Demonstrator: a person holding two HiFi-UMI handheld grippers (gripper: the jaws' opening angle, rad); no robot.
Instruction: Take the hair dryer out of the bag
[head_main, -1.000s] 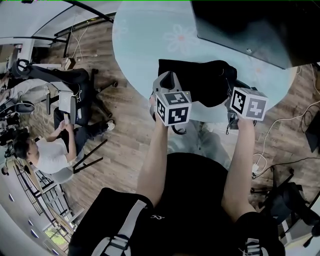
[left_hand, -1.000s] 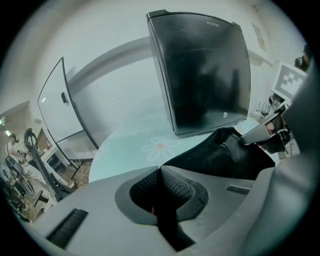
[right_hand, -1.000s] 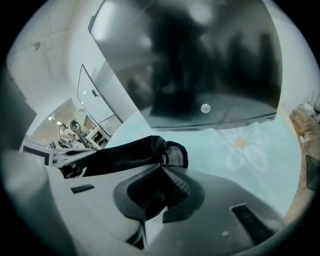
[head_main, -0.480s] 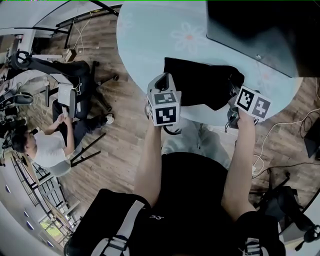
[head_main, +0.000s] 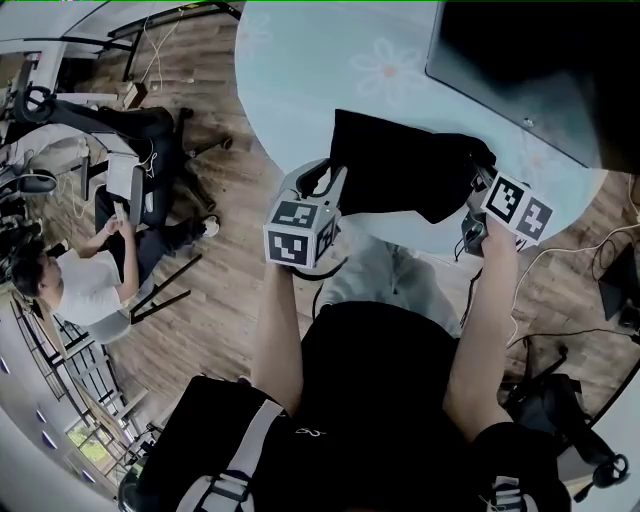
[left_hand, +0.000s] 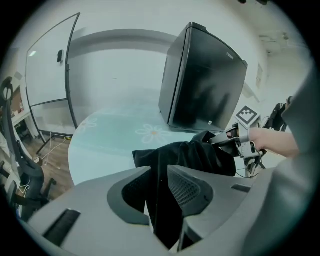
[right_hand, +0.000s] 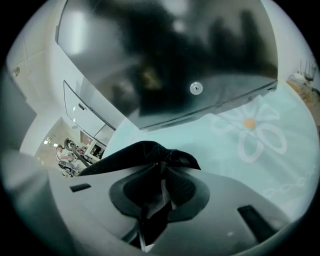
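Note:
A black cloth bag lies near the front edge of the round pale-blue table. No hair dryer shows in any view. My left gripper is at the bag's left corner. In the left gripper view its jaws have just been opening: black fabric hangs between them with a sliver of light beside the left pad. My right gripper is at the bag's right end, also seen in the left gripper view. In its own view the right gripper is shut on a fold of the bag.
A large black box stands on the table behind the bag, close to the right gripper. A person sits at the left beside an office chair. Cables run over the wooden floor at the right.
My left gripper has shifted left and back toward the table's edge and tilted over. The right gripper has kept to the bag's right end, sinking a little.

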